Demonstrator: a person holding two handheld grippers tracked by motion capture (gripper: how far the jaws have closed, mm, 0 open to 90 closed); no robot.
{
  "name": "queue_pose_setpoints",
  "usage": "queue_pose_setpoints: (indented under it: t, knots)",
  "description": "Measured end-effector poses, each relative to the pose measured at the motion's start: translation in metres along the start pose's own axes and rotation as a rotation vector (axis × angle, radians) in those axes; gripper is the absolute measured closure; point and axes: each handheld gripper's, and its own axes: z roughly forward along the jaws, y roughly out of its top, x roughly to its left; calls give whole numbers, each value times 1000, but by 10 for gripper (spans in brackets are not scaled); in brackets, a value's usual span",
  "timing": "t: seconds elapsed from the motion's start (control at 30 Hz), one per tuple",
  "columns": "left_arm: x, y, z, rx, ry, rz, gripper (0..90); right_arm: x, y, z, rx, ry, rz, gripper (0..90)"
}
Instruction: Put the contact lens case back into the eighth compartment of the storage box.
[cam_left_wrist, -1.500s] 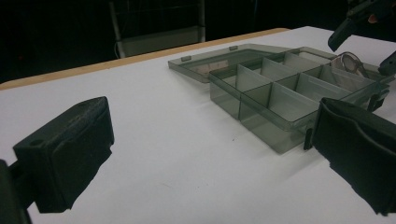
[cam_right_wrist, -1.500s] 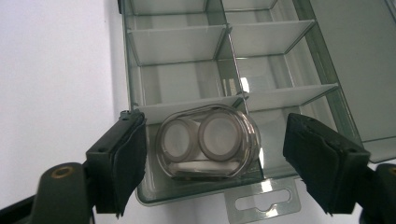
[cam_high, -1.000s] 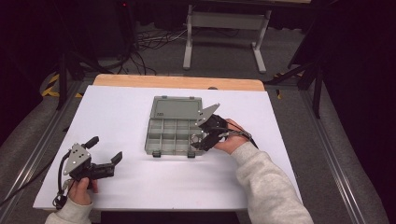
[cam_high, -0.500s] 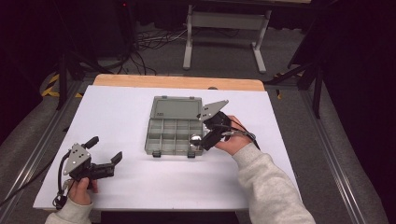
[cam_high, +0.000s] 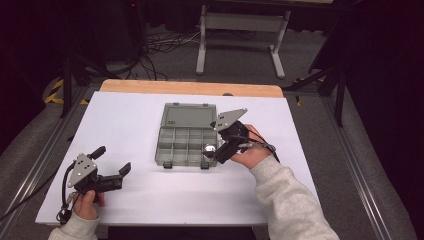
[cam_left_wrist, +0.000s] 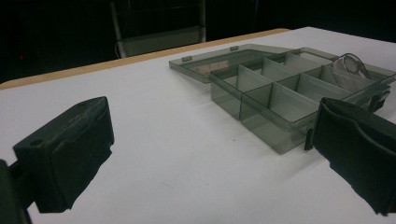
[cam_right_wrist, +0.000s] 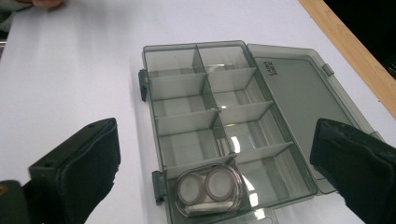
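A smoky clear organizer box (cam_high: 180, 145) lies open mid-table, its lid (cam_high: 190, 115) flat on the far side. A small clear two-well case (cam_right_wrist: 208, 189) rests in the corner compartment nearest my right gripper; it also shows as a pale disc (cam_high: 209, 149) from above and beyond the dividers (cam_left_wrist: 350, 63). My right gripper (cam_high: 216, 145) hovers over the box's near right corner, open (cam_right_wrist: 215, 126), jaws wide on either side of the box (cam_right_wrist: 210, 107) and holding nothing. My left gripper (cam_high: 115, 157) rests low on the table at front left, open (cam_left_wrist: 210, 112), facing the box (cam_left_wrist: 280, 93).
White sheet (cam_high: 130, 120) covers the table, with a wooden edge (cam_high: 190, 89) at the far side. Beyond it stand a metal stand (cam_high: 240, 25) and floor cables (cam_high: 155, 45). Rails (cam_high: 45, 160) run along both sides of the table.
My right gripper has shifted slightly to the right over the box's corner. The left gripper has stayed put.
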Motion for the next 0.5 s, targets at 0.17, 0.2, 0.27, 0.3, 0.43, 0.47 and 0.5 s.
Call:
queue_pose_setpoints:
  t: [0.17,0.2,0.27,0.3,0.43,0.47,0.5]
  knots:
    - [0,0,0,0,1,0,2,3,1,-4,-5,-1,-2,19]
    - [0,0,0,0,1,0,2,4,1,-5,-6,-4,1,18]
    - [0,0,0,2,1,1,2,4,1,-8,-11,-8,5,15]
    - [0,0,0,2,2,1,2,5,1,-9,-10,-7,8,14]
    - [0,0,0,2,2,2,2,6,-1,-14,-21,-17,23,13]
    - [0,0,0,2,2,2,2,6,-2,-15,-22,-18,25,13]
    - [0,0,0,2,2,2,2,7,-3,-17,-21,-17,28,13]
